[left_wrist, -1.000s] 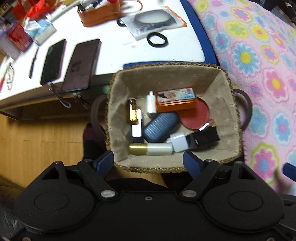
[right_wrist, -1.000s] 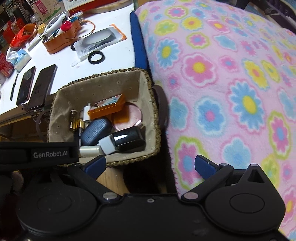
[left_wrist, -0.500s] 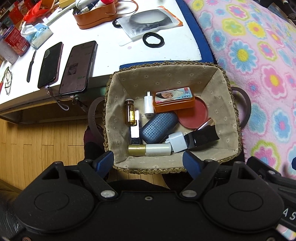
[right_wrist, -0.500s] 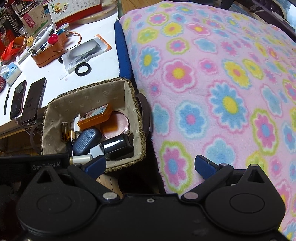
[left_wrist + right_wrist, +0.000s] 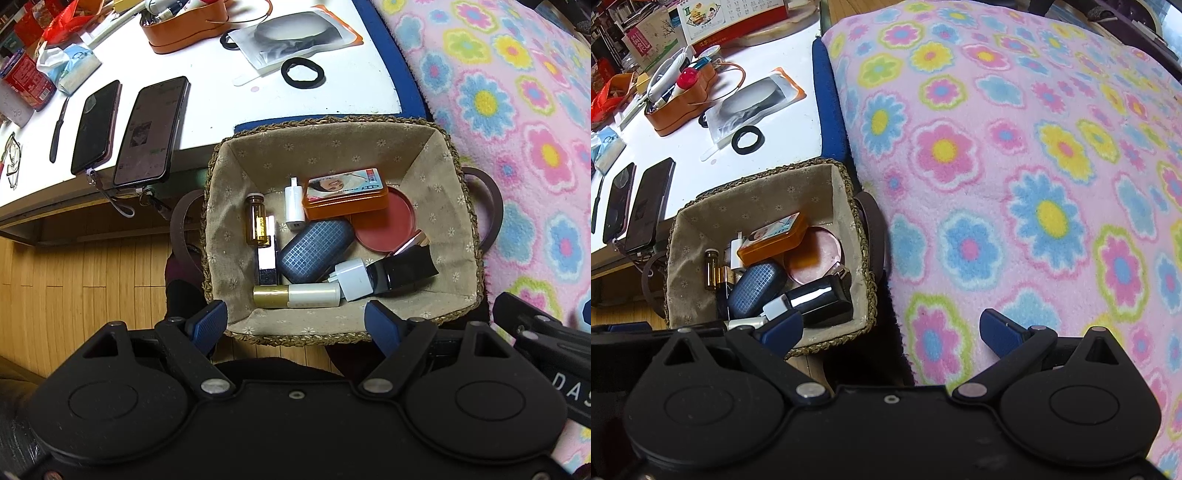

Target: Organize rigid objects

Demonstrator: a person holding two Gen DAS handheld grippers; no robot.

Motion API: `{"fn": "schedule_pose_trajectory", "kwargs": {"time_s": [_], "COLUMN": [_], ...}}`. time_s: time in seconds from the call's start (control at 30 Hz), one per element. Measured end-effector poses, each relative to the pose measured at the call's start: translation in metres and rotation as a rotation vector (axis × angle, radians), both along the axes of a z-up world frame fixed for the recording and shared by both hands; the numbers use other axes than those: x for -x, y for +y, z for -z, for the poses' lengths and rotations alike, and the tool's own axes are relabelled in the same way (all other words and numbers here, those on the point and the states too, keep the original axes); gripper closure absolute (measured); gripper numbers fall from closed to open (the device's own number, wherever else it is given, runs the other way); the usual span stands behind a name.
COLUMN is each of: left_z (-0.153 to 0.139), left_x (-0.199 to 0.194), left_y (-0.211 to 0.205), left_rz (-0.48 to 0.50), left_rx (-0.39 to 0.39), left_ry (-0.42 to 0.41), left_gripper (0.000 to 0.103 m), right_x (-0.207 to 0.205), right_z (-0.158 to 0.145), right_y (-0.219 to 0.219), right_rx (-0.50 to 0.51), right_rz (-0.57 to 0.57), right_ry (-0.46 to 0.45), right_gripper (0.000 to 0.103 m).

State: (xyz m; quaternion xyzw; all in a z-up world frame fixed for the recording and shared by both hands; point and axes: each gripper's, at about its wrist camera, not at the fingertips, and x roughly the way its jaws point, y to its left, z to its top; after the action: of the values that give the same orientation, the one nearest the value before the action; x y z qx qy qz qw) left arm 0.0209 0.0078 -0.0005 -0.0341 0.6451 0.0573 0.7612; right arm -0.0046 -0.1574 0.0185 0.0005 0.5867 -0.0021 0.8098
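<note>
The basket [image 5: 334, 147] sits past the near edge of the white tabletop [image 5: 207, 92], right beside the flowered blanket [image 5: 1034, 184]. Inside lie an orange tin [image 5: 345, 194], a red round lid [image 5: 391, 225], a dark blue case [image 5: 314, 251], an amber vial [image 5: 256, 221], a white charger [image 5: 352, 278] and a black bottle [image 5: 402, 269]. The left gripper [image 5: 297, 325] hangs over the basket's near rim, jaws wide apart and empty. The right gripper [image 5: 890, 330] hovers over the blanket's edge, likewise spread and holding nothing. Two phones [image 5: 125, 129] lie near the tabletop's front edge.

Pink flowered blanket [image 5: 1015, 177], beige daisy-print basket [image 5: 332, 147], orange tin [image 5: 345, 197].
</note>
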Motion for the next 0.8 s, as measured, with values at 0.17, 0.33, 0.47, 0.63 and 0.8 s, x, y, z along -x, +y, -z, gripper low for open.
{"fn": "schedule_pose_trajectory", "kwargs": {"time_s": [0.17,0.33,0.47,0.63,0.8], "left_z": [0.0003,-0.0001,-0.0007,-0.0013,-0.0012], "left_x": [0.0003,-0.0003,0.0001,-0.0009,-0.0013], "left_y": [-0.0005,-0.0001,-0.0016,-0.0017,-0.0018], "left_rz": [0.001,0.003,0.011,0.01,0.009], "left_rx": [0.002,0.003,0.001,0.005,0.004], "left_ry": [0.001,0.002,-0.002,-0.001,-0.002], "left_gripper": [0.026,0.026,0.026,0.026,0.026], "right_x": [-0.0022,-0.0023,-0.0025,-0.0036,-0.0039], "right_z": [0.0035,0.0038,0.0036,0.005,0.0052], "right_y": [-0.0014,-0.0022,-0.0031,-0.0044,-0.0044], "right_rx": [0.001,0.0,-0.001,-0.001,0.001], "right_rz": [0.003,0.004,0.009,0.01,0.009], "right_ry": [0.007,0.005,0.004,0.009,0.011], "right_gripper": [0.0,0.0,0.0,0.0,0.0]}}
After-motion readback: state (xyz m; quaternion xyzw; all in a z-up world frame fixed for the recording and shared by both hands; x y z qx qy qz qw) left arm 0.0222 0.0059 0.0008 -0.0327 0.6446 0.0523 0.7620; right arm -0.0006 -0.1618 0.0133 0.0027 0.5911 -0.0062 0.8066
